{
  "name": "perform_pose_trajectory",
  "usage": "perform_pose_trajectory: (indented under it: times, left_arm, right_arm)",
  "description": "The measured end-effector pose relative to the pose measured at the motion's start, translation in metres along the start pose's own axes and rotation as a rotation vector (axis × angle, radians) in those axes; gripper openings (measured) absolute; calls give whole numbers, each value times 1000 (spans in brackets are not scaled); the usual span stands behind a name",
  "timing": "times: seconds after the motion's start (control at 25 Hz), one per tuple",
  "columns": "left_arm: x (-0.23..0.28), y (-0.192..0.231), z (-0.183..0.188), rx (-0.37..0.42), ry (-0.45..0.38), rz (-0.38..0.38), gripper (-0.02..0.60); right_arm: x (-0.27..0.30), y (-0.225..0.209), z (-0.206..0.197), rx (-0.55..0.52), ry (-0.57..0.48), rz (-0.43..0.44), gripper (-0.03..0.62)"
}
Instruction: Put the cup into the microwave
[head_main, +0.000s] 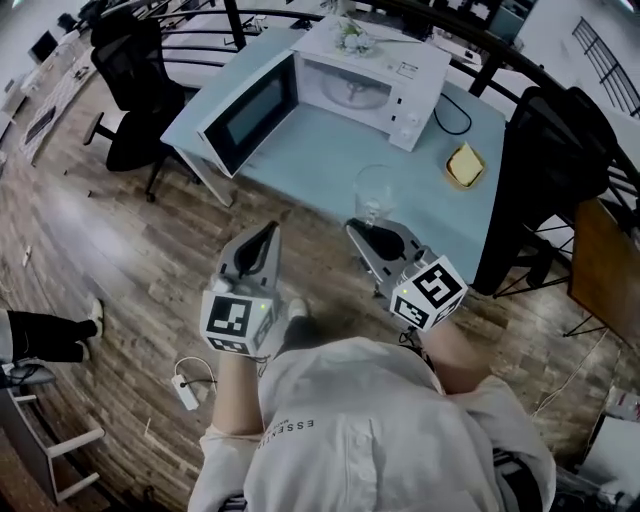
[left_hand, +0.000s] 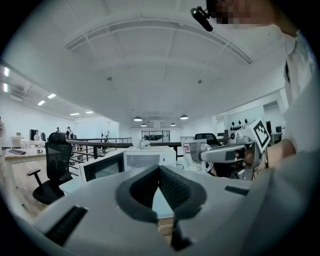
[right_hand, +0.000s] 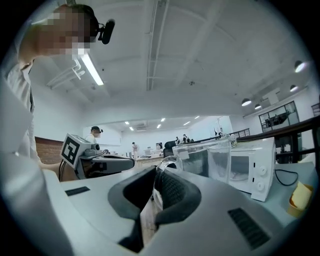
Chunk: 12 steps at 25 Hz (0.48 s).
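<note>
Currently: cup (head_main: 375, 192) clear glass, upright. Your right gripper (head_main: 366, 229) pinches its handle, pointing level at the microwave (head_main: 400, 62); your left gripper (head_main: 267, 230) is pressed together, empty.

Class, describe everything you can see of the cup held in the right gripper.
The cup is a clear glass mug, seemingly empty, with a side handle and a small label near its rim. It is upright, its handle pinched between the jaws of the right gripper. It is over the near edge of the pale blue table, before the open microwave.
</note>
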<state>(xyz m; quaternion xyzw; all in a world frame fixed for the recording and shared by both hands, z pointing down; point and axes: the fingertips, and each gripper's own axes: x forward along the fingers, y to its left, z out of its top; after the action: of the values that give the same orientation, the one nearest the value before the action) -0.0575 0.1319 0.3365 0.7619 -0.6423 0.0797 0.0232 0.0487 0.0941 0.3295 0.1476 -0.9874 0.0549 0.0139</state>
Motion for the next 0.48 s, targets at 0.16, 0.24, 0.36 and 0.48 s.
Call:
perform_pose_trajectory:
  times: [0.16, 0.24, 0.36, 0.48]
  left_arm:
    - [35, 63, 0, -2, 16, -76, 2]
    - [50, 89, 1, 6, 15, -107, 2]
    - [71, 120, 4, 19, 3, -151, 2]
    - [90, 139, 2, 12, -3, -196, 2]
  right_arm:
    - [63, -18, 10, -9, -1, -59, 25]
    - [91, -26, 12, -12, 2, -82, 25]
    - [124, -37, 11, -11, 2, -110, 25]
    - [149, -50, 7, 3, 6, -138, 25]
